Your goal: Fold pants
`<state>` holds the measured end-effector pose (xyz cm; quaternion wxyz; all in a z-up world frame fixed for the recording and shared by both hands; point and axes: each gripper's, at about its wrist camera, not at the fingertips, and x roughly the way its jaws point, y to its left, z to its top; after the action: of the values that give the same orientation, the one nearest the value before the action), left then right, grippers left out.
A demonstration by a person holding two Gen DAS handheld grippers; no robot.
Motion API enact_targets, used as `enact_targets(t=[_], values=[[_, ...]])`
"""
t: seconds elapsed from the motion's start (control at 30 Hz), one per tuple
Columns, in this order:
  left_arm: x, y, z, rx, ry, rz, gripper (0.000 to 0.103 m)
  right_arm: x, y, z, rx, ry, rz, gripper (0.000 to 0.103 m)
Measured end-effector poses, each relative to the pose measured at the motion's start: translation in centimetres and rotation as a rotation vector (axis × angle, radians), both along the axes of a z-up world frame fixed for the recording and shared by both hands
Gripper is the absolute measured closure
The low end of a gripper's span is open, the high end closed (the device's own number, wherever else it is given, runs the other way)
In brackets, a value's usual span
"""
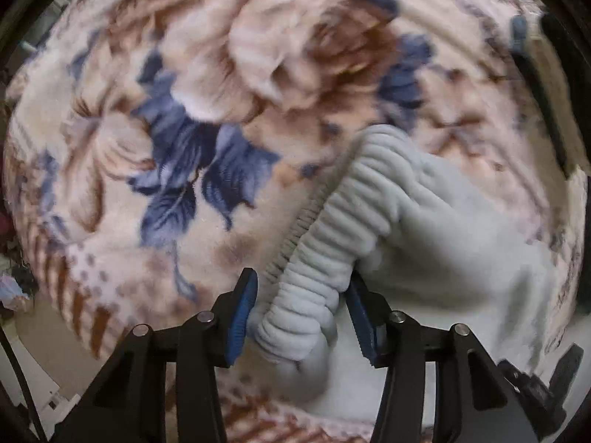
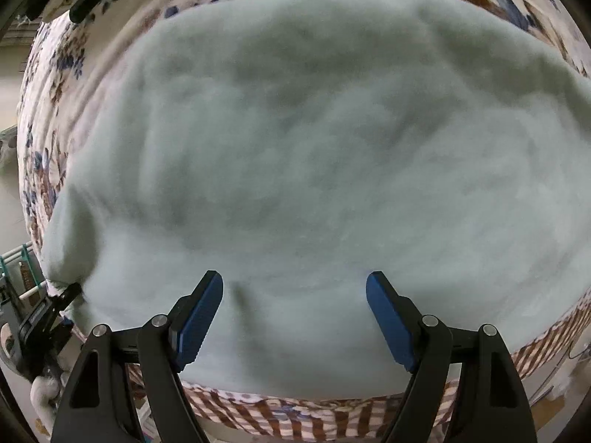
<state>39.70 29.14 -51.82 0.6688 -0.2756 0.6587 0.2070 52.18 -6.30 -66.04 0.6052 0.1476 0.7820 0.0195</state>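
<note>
- Floral blanket (image 1: 177, 140) (cream/brown/blue) is seen as the work surface; a brown checked border (image 2: 280, 411) is noted at its near edge in right wrist view.
- Pale grey-green fleece pants (image 2: 303, 155) are laid on the blanket, spread broadly and rumpled, filling most of the right view.
- Ribbed elastic band (image 1: 332, 229) of the pants is bunched and lifted off the blanket in left view; which end of the garment it is can't be told.
- L gripper (image 1: 301, 312): jaws part-closed, ribbed band sits between the blue pads; right pad is touching fabric, left pad appears just beside it, so a firm grip can't be confirmed (motion blur).
- R gripper (image 2: 294, 288): jaws wide, nothing held; pants fabric is seen below/between the tips.
</note>
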Motion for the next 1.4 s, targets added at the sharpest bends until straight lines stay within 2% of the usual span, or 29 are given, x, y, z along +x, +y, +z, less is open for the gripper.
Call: enact_targets(t=[0.07, 0.1, 0.13, 0.2, 0.23, 0.3, 0.4, 0.47, 0.53, 0.6, 0.73, 0.83, 0.93, 1.0, 1.03, 1.07, 1.1, 1.13, 1.17, 1.2, 1.27, 1.3, 1.33, 1.4], values=[[0.0, -1.5, 2.7, 0.021, -0.012, -0.034, 0.053, 0.1, -1.2, 1.2, 0.010, -0.019, -0.024, 0.021], [0.0, -2.5, 4.0, 0.033, -0.020, -0.055, 0.048, 0.0, -1.6, 1.6, 0.012, -0.030, -0.033, 0.021], [0.1, -3.5, 5.3, 0.045, -0.033, -0.074, 0.036, -0.2, -2.3, 2.2, 0.011, -0.040, -0.053, 0.021], [0.4, -5.9, 6.8, 0.063, -0.063, -0.118, 0.019, -1.1, -4.7, 3.3, 0.014, -0.059, -0.120, 0.021], [0.9, -7.9, 7.3, 0.093, -0.066, -0.165, 0.017, -1.6, -6.2, 3.8, 0.011, -0.065, -0.161, 0.021], [2.0, -12.0, 7.2, 0.156, -0.059, -0.272, 0.017, -2.9, -9.9, 4.6, -0.013, -0.073, -0.266, 0.021], [3.9, -15.9, 6.1, 0.110, -0.084, -0.335, 0.017, -5.2, -17.0, 5.5, -0.063, -0.099, -0.439, 0.021], [4.8, -20.1, 5.5, 0.076, -0.104, -0.379, 0.017, -7.1, -22.9, 6.1, -0.112, -0.132, -0.558, 0.021], [6.0, -23.8, 5.3, 0.092, -0.120, -0.423, 0.017, -8.7, -28.2, 6.6, -0.151, -0.161, -0.655, 0.021], [6.9, -28.4, 4.6, 0.072, -0.131, -0.461, 0.017, -11.0, -34.7, 6.8, -0.202, -0.201, -0.786, 0.021], [8.7, -37.0, 2.5, 0.070, -0.125, -0.553, 0.017, -14.5, -46.0, 5.7, -0.181, -0.281, -1.010, 0.021], [9.9, -43.9, 0.4, 0.087, -0.097, -0.643, 0.017, -15.9, -53.1, 3.3, -0.118, -0.318, -1.102, 0.021], [11.4, -48.8, -1.2, 0.099, -0.073, -0.697, 0.017, -15.9, -58.0, -0.3, -0.010, -0.321, -1.113, 0.021], [12.3, -51.4, -1.8, 0.132, -0.074, -0.733, 0.017, -14.8, -59.1, -3.0, 0.110, -0.335, -1.120, 0.021], [12.9, -52.5, -2.0, 0.162, -0.077, -0.750, 0.017, -14.2, -58.8, -3.7, 0.169, -0.374, -1.124, 0.025], [13.4, -53.1, -2.2, 0.178, -0.081, -0.759, 0.017, -13.6, -58.5, -4.2, 0.218, -0.418, -1.119, 0.032], [13.9, -53.6, -2.4, 0.203, -0.080, -0.762, 0.017, -12.9, -58.4, -4.4, 0.242, -0.449, -1.099, 0.059], [14.2, -53.8, -2.4, 0.215, -0.082, -0.759, 0.017, -12.0, -58.2, -4.4, 0.254, -0.457, -1.049, 0.078], [14.5, -53.9, -2.5, 0.226, -0.080, -0.757, 0.017, -11.2, -58.0, -4.2, 0.243, -0.451, -0.997, 0.082], [14.9, -53.8, -2.7, 0.244, -0.071, -0.748, 0.017, -11.0, -58.2, -3.4, 0.182, -0.479, -0.955, 0.086], [15.1, -53.5, -2.7, 0.252, -0.063, -0.729, 0.017, -11.4, -58.9, -3.7, 0.131, -0.468, -0.971, 0.086], [15.2, -53.3, -2.7, 0.253, -0.057, -0.720, 0.017, -11.7, -59.4, -4.6, 0.158, -0.442, -0.990, 0.085], [15.1, -53.2, -2.7, 0.253, -0.051, -0.711, 0.017, -11.8, -59.8, -5.5, 0.212, -0.414, -0.998, 0.072], [14.9, -52.9, -2.3, 0.251, -0.050, -0.701, 0.017, -11.6, -60.2, -5.2, 0.247, -0.349, -0.973, 0.058]])
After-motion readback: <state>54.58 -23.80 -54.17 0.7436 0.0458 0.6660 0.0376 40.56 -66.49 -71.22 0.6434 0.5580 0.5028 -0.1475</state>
